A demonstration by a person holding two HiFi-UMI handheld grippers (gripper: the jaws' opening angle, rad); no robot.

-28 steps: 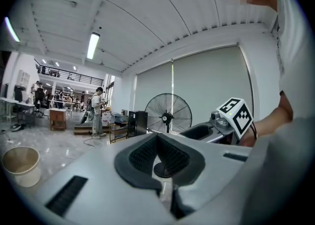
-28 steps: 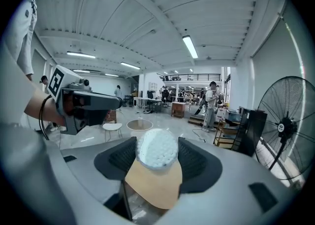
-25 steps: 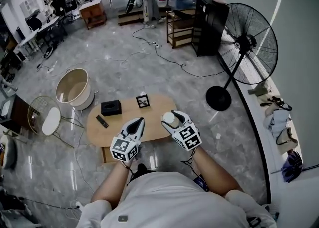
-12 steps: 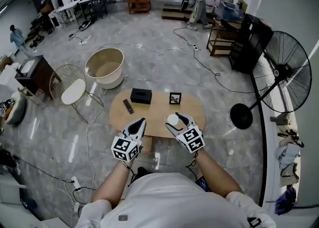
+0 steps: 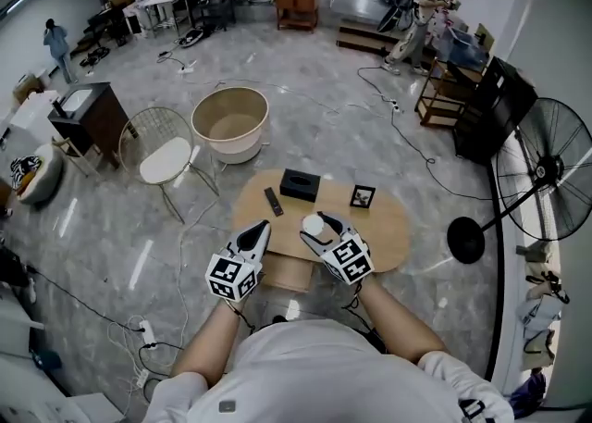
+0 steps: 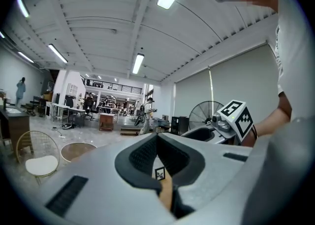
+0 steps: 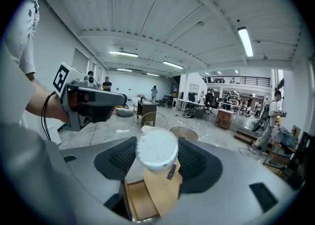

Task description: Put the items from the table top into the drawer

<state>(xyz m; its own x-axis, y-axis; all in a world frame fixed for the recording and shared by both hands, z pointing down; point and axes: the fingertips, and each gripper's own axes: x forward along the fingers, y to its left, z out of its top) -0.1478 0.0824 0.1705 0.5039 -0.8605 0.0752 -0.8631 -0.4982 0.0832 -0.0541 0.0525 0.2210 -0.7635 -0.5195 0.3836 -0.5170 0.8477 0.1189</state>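
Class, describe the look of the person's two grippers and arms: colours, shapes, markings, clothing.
Both the left gripper and right gripper have light grey, tapering shells with black ribbed jaw pads. Each carries a white cube printed with black square markers. The person wears a white short-sleeved shirt; forearms bare.

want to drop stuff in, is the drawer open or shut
Open: the drawer juts out from under the table, its wooden inside showing in the right gripper view.

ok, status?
Left claw shut, empty. Right claw shut on white container, near open drawer. On table: box, remote, frame. Nothing blocking.
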